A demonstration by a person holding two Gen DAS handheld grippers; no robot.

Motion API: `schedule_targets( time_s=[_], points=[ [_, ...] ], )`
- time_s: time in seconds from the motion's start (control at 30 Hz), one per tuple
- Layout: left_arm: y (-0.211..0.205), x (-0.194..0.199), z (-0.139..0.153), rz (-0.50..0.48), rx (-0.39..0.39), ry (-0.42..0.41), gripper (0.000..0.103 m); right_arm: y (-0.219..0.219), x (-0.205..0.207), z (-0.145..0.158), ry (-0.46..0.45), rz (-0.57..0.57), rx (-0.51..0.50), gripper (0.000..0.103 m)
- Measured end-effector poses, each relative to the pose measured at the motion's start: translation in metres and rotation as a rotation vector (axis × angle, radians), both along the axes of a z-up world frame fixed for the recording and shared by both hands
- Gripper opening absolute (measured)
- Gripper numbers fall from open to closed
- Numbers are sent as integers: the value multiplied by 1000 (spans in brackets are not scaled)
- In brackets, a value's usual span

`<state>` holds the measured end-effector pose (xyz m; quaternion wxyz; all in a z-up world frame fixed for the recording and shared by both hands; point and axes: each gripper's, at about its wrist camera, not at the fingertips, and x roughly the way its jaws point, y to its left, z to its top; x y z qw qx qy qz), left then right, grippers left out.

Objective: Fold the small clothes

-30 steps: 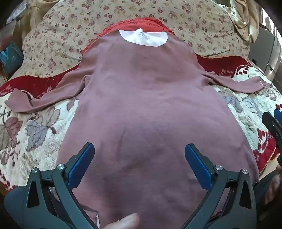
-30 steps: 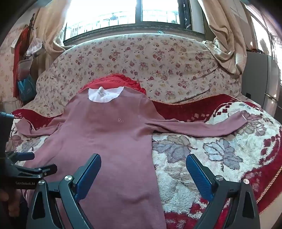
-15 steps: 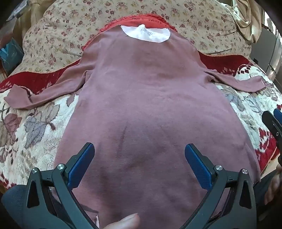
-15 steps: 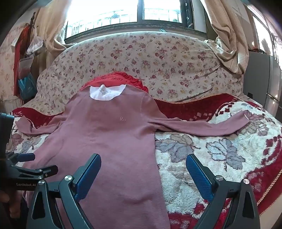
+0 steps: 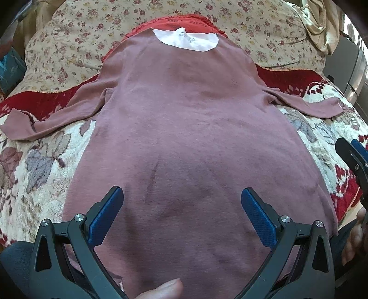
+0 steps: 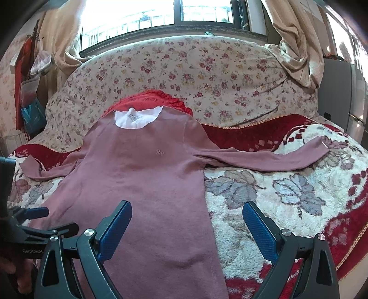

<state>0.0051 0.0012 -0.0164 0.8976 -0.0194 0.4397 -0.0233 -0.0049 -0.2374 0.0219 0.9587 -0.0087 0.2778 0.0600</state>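
Both grippers, left gripper (image 5: 181, 207) and right gripper (image 6: 187, 220), hover with jaws spread above the mauve long-sleeved top (image 5: 188, 128) lying flat on the floral blanket (image 6: 287, 195).

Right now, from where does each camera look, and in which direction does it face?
Left wrist: sits on the left tongs, low over the hem, facing up the mauve shirt toward its white collar; a fingertip shows below.
Right wrist: sits on the right tongs, facing the shirt's right edge, the blanket and the window.
Shared: shirt, collar; each sees the other tongs.
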Motion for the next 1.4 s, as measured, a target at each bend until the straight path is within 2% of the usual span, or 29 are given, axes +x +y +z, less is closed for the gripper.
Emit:
schedule_targets(
  time_s=[0.1, 0.23, 0.3, 0.33, 0.4, 0.43, 0.6, 0.7, 0.9, 1.03, 1.13, 1.27, 1.4],
  points=[
    [-1, 1, -1, 2, 6, -1, 103, 3, 0, 2, -9, 7, -1, 96],
    [-2, 0, 0, 8, 46, -41, 103, 8, 1, 5, -25, 7, -2, 96],
    [0, 1, 1, 0, 28, -57, 103, 9, 2, 5, -24, 1, -3, 96],
    [2, 3, 1, -7, -5, -61, 103, 9, 3, 5, -21, 1, -2, 96],
    [5, 5, 2, -15, -53, -49, 103, 10, 4, 4, -16, -4, -5, 96],
    [3, 6, 3, -24, -52, -44, 103, 11, 4, 4, -16, -2, -3, 96],
    [-8, 2, 6, -65, 1, -55, 103, 9, 5, 6, -14, -10, 1, 96],
    [-6, 2, 7, -39, 46, -73, 102, 7, 4, 8, -14, -22, 2, 96],
    [3, 4, 3, -35, -16, -52, 102, 6, -2, 11, -31, -26, -10, 96],
    [10, 2, 4, 1, -24, -59, 102, -3, -4, 14, -29, -50, 6, 96],
    [13, -1, 4, 5, -4, -58, 102, -13, -5, 16, -40, -94, 23, 96],
    [14, -7, 3, 11, 24, -65, 102, -23, -2, 11, -7, -135, 35, 96],
    [6, -12, 8, -36, 56, -95, 102, -23, -5, 14, -39, -157, -8, 96]
  ],
)
